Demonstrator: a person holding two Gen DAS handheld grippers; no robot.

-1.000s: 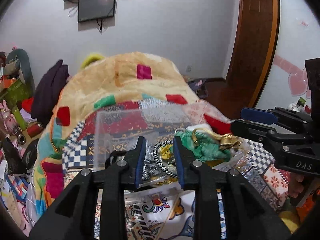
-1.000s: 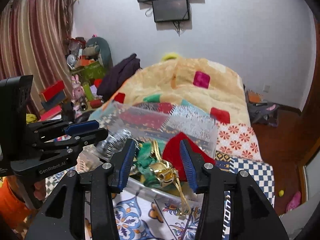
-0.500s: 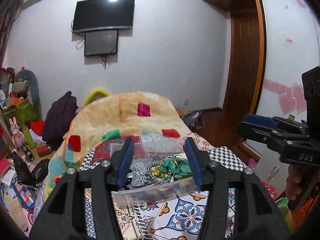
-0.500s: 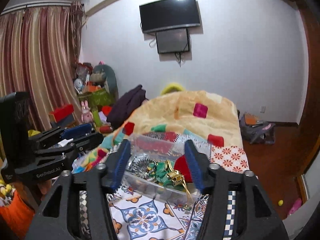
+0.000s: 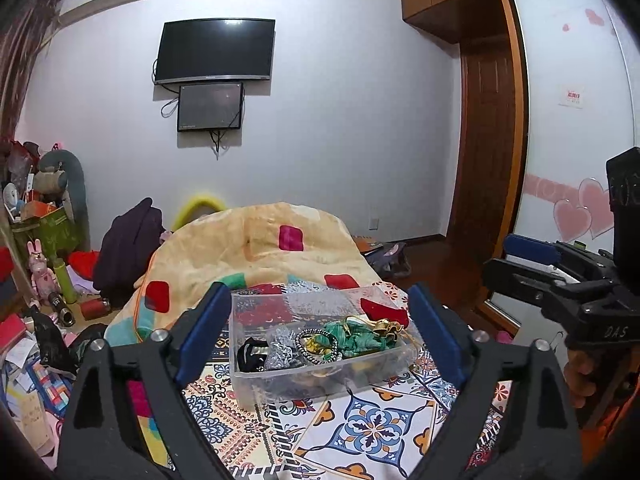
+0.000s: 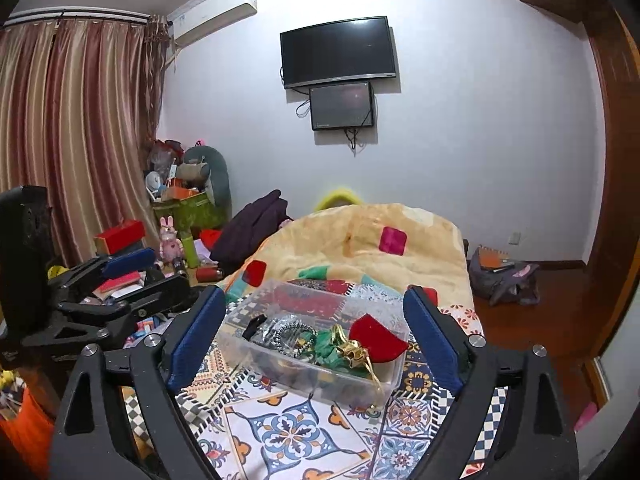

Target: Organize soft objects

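A clear plastic box stands on the patterned bed cover. It holds soft items: a green cloth, a gold piece, a red cloth, a black item and silvery bands. My left gripper is open and empty, held back above the box. My right gripper is open and empty, also held back from the box. Each gripper shows at the edge of the other's view.
A folded beige blanket with coloured squares lies behind the box. A dark bundle of clothes and cluttered toys and boxes lie at the left. A wooden wardrobe and door stand at the right. A bag lies on the floor.
Both grippers have drawn back and up from the box and opened wide. The box with its contents stays on the bed and now looks smaller.
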